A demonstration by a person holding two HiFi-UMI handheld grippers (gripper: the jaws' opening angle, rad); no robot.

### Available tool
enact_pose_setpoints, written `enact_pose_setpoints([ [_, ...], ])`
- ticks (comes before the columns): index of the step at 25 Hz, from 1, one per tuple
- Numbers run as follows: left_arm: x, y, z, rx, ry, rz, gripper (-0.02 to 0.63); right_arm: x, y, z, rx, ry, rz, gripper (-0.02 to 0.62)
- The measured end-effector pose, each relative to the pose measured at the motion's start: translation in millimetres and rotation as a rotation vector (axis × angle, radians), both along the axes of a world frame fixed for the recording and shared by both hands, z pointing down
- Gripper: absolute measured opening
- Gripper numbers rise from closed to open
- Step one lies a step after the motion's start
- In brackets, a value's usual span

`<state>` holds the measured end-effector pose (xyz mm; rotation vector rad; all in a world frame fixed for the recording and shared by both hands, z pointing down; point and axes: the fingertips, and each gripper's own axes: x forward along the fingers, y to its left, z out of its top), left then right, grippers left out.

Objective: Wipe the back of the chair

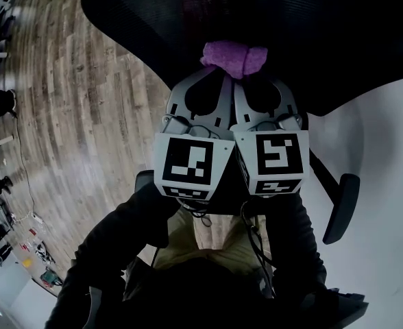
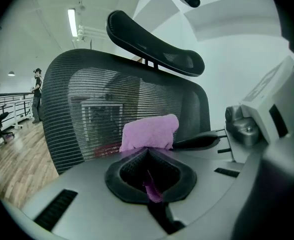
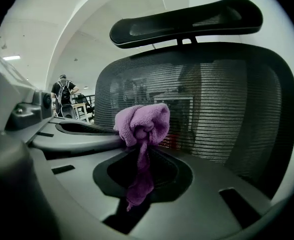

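Left gripper (image 1: 222,74) and right gripper (image 1: 247,75) side by side at upper centre, both jaws clenched on one bunched purple cloth (image 1: 234,58), wad lying crosswise against upright black mesh chair back (image 1: 140,19); wood floor (image 1: 71,115) at left

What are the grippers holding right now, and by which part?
Both grip one bunched purple cloth: left gripper at its lower edge, right gripper at a gathered fold, tail trailing between the jaws.
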<state>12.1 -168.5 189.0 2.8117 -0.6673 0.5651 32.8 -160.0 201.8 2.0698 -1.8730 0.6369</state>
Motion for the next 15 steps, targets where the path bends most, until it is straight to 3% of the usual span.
enact_pose_setpoints([
  [15,33,23,-3,0.009,0.001,0.042,0.008,32,24,-3,0.004,0.005,0.039,0.057],
])
